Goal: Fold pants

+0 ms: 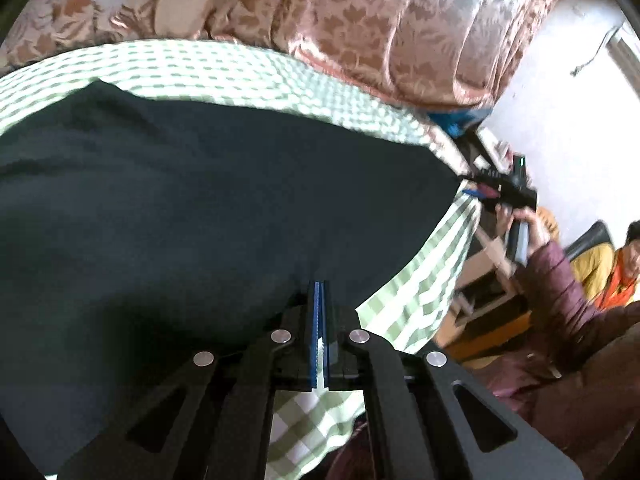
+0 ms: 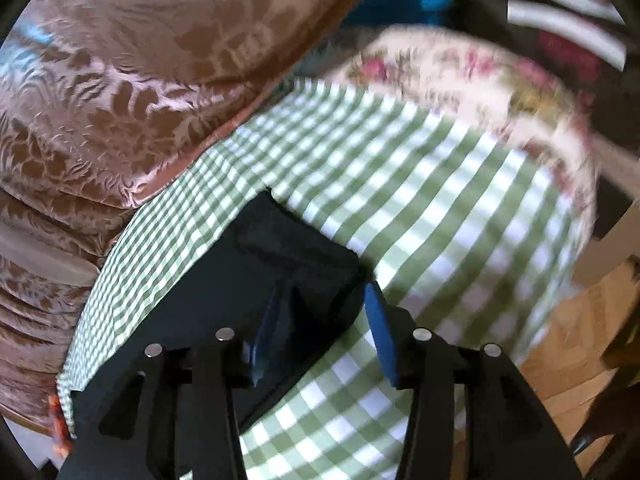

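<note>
Dark green-black pants (image 1: 180,200) lie spread flat on a green-and-white checked sheet (image 1: 240,64). My left gripper (image 1: 319,289) is shut, its tips resting at the near edge of the pants; whether cloth is pinched between the pads I cannot tell. My right gripper (image 1: 474,188) is at the far right corner of the pants, held by a hand in a maroon sleeve (image 1: 560,280). In the right wrist view that gripper (image 2: 324,290) is open. A corner of the pants (image 2: 272,264) lies flat between and under its blue pads, unpressed.
A brown patterned quilt (image 1: 360,20) is bunched along the far side of the sheet (image 2: 400,184). A floral cover (image 2: 460,68) lies beyond the sheet's end. Wooden furniture (image 1: 492,308) and a seated person (image 1: 616,260) are off the right edge of the bed.
</note>
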{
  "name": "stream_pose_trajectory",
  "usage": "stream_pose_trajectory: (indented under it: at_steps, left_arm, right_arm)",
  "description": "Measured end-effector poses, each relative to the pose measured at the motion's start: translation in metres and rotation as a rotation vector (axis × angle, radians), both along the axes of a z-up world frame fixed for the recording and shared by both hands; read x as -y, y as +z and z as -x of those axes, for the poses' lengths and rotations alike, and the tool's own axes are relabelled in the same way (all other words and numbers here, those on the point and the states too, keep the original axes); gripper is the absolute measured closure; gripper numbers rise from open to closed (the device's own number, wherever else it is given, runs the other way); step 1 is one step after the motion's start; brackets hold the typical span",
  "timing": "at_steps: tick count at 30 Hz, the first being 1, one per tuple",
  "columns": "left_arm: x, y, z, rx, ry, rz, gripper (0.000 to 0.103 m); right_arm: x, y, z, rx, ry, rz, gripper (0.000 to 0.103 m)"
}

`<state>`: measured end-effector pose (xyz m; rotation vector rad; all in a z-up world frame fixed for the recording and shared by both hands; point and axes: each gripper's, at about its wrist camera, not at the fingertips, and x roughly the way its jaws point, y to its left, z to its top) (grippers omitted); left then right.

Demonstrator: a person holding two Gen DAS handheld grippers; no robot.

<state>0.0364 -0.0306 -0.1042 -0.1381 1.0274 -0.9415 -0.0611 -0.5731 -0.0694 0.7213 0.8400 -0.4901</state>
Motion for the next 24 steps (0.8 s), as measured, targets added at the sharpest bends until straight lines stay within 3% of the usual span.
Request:
stream_pose_trajectory:
  at_steps: [5,6,10,13,18,24]
  left_arm:
    - [-0.008,0.010,0.000,0.032,0.056,0.036,0.103]
    - [-0.006,0.008,-0.002,0.033,0.071,0.025,0.103]
    - [0.002,-0.008,-0.003,0.017,0.101,-0.050,0.103]
    - [-0.005,-0.025,0.004,-0.024,0.110,-0.110,0.103]
    - [-0.033,-0.034,0.014,-0.071,0.162,-0.037,0.103]
    - [-0.037,-0.012,0.011,0.023,0.227,-0.052,0.103]
  right_arm:
    - [-0.079,0.022,-0.027,0.092,0.339,-0.027,0.059]
    - [-0.111,0.017,-0.040,0.091,0.458,-0.060,0.059]
    - [-0.192,-0.010,-0.068,-0.001,0.698,-0.069,0.059]
    - [-0.219,-0.040,-0.065,-0.125,0.794,-0.013,0.061]
    - [-0.214,-0.040,-0.048,-0.132,0.849,0.031,0.063]
    - [-0.226,-0.031,-0.057,-0.180,0.872,0.085,0.058]
